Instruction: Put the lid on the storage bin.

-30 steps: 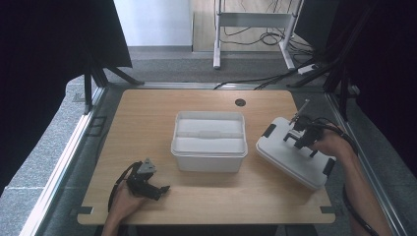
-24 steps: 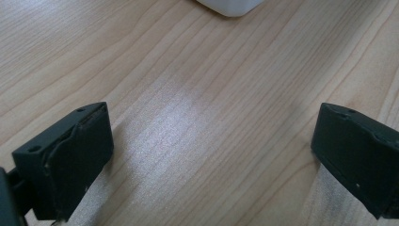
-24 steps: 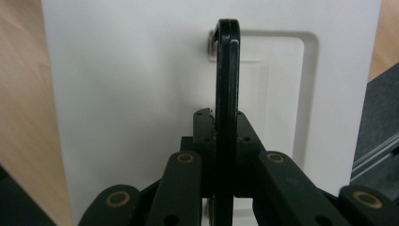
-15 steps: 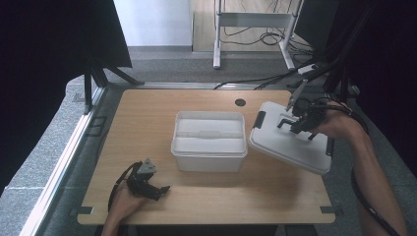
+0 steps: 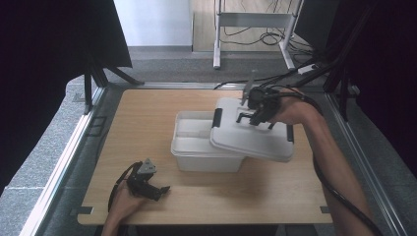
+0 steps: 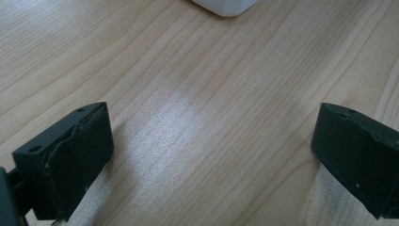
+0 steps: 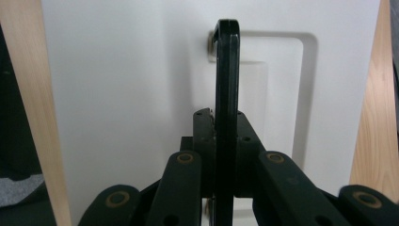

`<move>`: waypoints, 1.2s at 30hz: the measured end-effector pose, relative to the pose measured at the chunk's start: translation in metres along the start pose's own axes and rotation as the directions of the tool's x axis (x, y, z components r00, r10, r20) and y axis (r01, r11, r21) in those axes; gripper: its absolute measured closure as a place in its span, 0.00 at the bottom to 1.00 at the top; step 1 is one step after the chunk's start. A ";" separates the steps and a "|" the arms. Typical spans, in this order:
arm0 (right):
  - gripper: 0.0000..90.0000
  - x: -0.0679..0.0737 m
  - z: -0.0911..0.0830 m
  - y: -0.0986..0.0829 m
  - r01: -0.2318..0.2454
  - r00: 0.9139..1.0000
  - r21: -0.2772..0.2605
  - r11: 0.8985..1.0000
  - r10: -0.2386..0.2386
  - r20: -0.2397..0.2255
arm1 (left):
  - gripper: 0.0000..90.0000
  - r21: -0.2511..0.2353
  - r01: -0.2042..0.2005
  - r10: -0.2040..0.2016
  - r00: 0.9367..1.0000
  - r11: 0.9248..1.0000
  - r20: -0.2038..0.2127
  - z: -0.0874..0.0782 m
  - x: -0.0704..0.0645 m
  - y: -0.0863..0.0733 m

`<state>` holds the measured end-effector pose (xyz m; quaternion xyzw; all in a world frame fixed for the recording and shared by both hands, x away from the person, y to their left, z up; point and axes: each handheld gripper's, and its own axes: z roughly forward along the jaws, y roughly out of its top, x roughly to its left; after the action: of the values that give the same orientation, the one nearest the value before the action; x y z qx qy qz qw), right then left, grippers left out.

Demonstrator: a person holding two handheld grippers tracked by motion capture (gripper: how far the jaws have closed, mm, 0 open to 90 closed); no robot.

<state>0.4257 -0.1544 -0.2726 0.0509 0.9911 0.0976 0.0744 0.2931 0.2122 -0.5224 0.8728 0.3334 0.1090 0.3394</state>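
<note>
A white plastic box (image 5: 196, 147) stands open in the middle of the wooden table (image 5: 147, 113). Its white lid (image 5: 251, 137) hangs tilted in the air over the box's right side, with black clips at both ends. My right gripper (image 5: 253, 115) is shut on the lid's black handle (image 7: 227, 80), which stands upright between the jaws above the white lid (image 7: 117, 94). My left gripper (image 5: 155, 189) rests on the table near the front left, open, with bare wood between its fingers (image 6: 70, 155). A corner of the box (image 6: 226, 5) shows at the top of the left gripper view.
A metal frame (image 5: 69, 147) borders the table on the left and right. Cables and a white stand (image 5: 255, 24) lie on the floor beyond the far edge. A small dark hole (image 5: 236, 102) sits near the table's back edge. Black curtains hang on both sides.
My right gripper has lifted the lid off the table at the right and carried it left, so it now overlaps the box. The left gripper has stayed put.
</note>
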 end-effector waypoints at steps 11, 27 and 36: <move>0.93 0.002 0.043 0.090 0.131 0.990 -0.003 0.991 -0.131 -0.049 | 0.00 -0.001 -0.007 0.007 1.000 1.000 0.008 0.000 -0.001 0.000; 0.83 0.002 0.085 0.110 0.108 0.993 -0.001 0.994 -0.108 -0.037 | 0.01 -0.002 -0.010 0.010 1.000 1.000 0.013 -0.001 -0.001 0.000; 0.31 0.002 0.062 0.075 0.024 1.000 -0.155 0.988 -0.021 0.018 | 0.01 -0.002 -0.009 0.009 1.000 1.000 0.012 -0.001 -0.002 -0.001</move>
<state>0.4398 -0.0697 -0.3184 0.0346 0.9804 0.1733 0.0873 0.2912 0.2119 -0.5221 0.8747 0.3272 0.1055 0.3416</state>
